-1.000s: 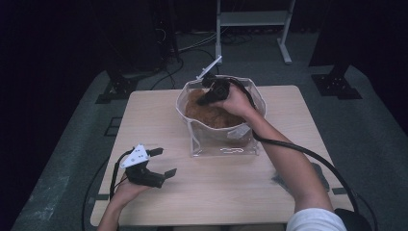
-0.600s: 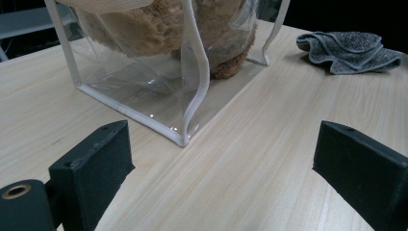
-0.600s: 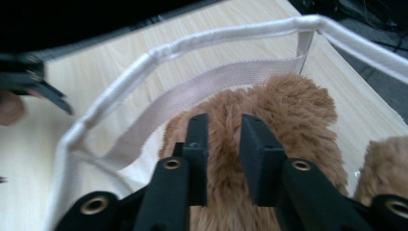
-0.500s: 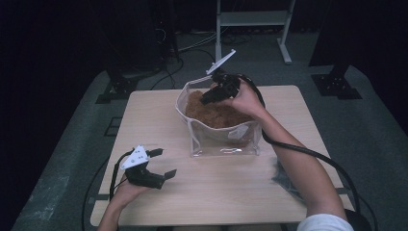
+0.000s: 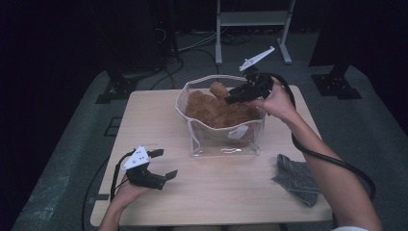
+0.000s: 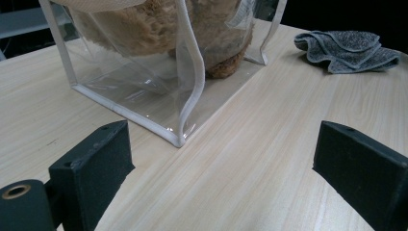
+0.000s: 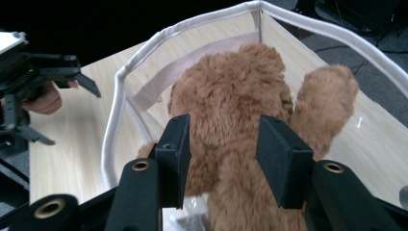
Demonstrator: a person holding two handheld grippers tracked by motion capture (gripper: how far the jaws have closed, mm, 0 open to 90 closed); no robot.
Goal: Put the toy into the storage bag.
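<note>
Surface (image 5: 144, 120): pale wood, rectangular.

Clear bag (image 5: 221, 142): white-trimmed, upright at mid-surface, mouth open.

Plush toy (image 5: 216, 110): brown, furry, lying inside the clear bag, one limb raised above the rim.

Grey cloth (image 5: 297, 177): crumpled, near the surface's right front edge, apart from the bag.

Right gripper (image 5: 231, 98): over the bag's right rim, jaws just been opening, apart, nothing clamped; toy beneath.

Left gripper (image 5: 163, 163): at the surface's left front, jaws wide apart, empty.

right gripper (image 5: 235, 95): lifted out of bag (image 5: 226, 144), now above rim | jaws just opened, off plush toy (image 5: 216, 109)
</note>
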